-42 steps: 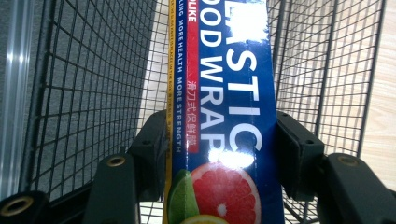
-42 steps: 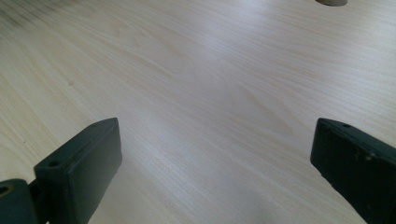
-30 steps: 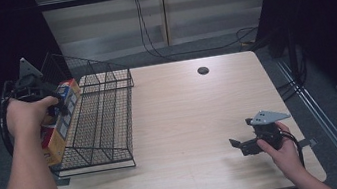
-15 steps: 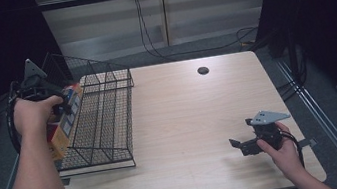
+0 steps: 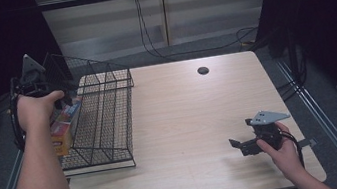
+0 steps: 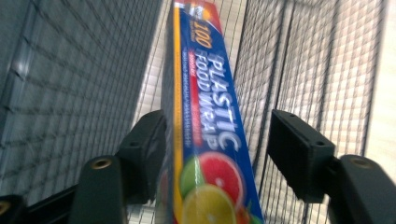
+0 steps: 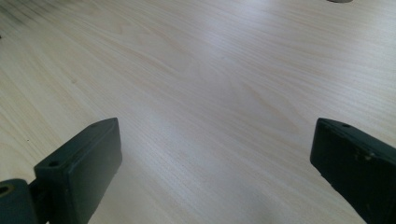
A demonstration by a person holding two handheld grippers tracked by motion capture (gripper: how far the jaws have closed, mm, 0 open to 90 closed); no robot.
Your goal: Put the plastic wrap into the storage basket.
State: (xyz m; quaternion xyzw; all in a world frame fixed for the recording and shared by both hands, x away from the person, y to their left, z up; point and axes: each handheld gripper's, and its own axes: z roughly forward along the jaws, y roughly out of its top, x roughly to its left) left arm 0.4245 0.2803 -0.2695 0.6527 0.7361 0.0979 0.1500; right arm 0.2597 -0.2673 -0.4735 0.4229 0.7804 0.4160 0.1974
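Upper left of the high view: left gripper [image 5: 59, 101] sits at the left wall of the wire basket [image 5: 111, 128], jaws spread either side of the plastic food wrap box [image 6: 205, 135]; one jaw touches the box edge, the other stands apart, so it isn't clamped, probably a release or a pre-grasp. The box stands on edge along the basket's left wall, leaning on the mesh. Lower right: right gripper [image 5: 239, 145] rests wide open over bare table [image 7: 210, 93], likely parked.

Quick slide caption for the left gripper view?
Left tool open astride a plastic food wrap box inside the wire basket.
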